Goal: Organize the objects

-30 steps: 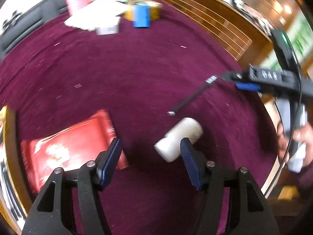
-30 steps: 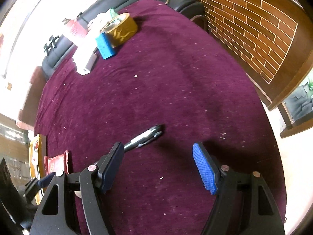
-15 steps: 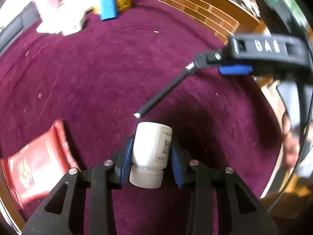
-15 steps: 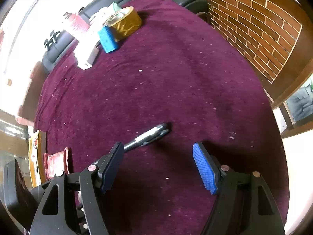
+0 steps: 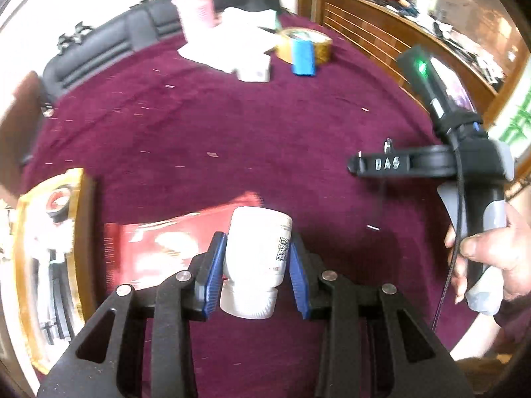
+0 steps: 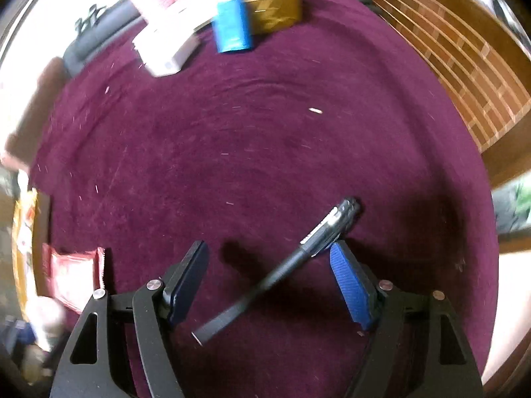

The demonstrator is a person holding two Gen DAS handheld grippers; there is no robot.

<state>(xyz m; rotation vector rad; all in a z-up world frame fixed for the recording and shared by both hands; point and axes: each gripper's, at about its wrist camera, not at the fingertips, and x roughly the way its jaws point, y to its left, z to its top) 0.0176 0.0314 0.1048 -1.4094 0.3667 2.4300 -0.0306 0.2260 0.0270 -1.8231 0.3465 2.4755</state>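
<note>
My left tool (image 5: 255, 277) clamps the white pill bottle (image 5: 256, 258) by its body, lifted off the table (image 5: 265, 132); light, rigid, smooth plastic, may slip. My right tool (image 6: 268, 285) gapes empty over the pen (image 6: 292, 262); thin, stiff, best grabbed mid-barrel.

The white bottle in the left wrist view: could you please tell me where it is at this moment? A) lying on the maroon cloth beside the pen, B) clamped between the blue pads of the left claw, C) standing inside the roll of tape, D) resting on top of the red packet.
B: the white bottle sits cap-down between the left claw's blue pads, which press its sides, above the red packet.
</note>
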